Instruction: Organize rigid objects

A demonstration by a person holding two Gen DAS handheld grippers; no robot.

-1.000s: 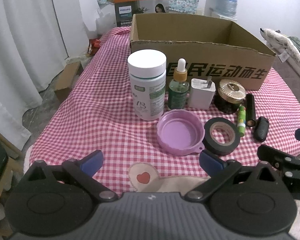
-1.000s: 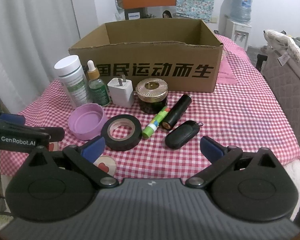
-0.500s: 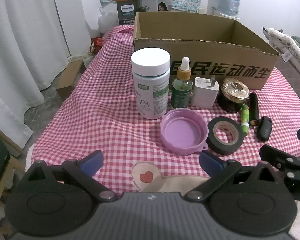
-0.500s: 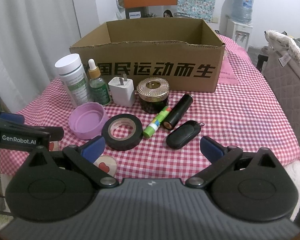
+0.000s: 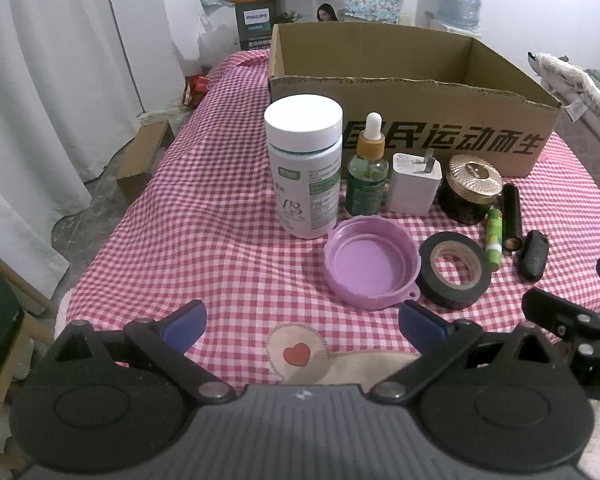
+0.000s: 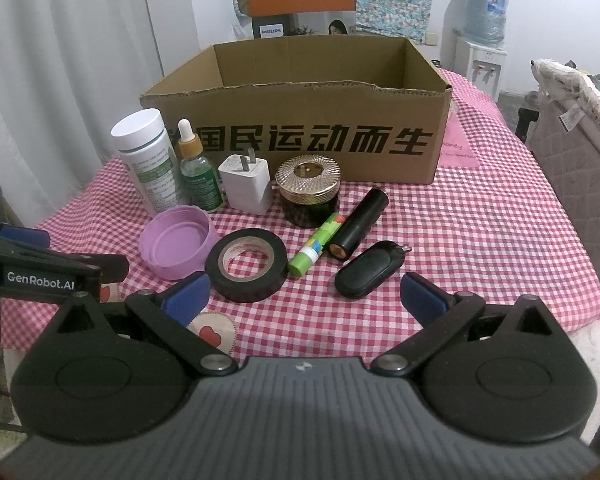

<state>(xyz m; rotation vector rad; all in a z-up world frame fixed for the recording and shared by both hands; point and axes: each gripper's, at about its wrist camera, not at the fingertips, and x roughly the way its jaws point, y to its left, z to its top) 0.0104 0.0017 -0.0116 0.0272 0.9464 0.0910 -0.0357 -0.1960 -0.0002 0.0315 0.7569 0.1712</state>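
An open cardboard box stands at the back of the checked cloth. In front of it are a white pill bottle, a green dropper bottle, a white charger, a gold-lidded jar, a purple lid, black tape, a green glue stick, a black tube and a black key fob. My left gripper and right gripper are both open, empty, near the front edge.
White curtains hang on the left, with floor and a small carton below. A quilted bed edge lies to the right. A Philips box and water jug stand behind.
Both grippers have crept slightly forward toward the objects; the left view shifted a little right. Nothing on the table moved, and both grippers stayed open.
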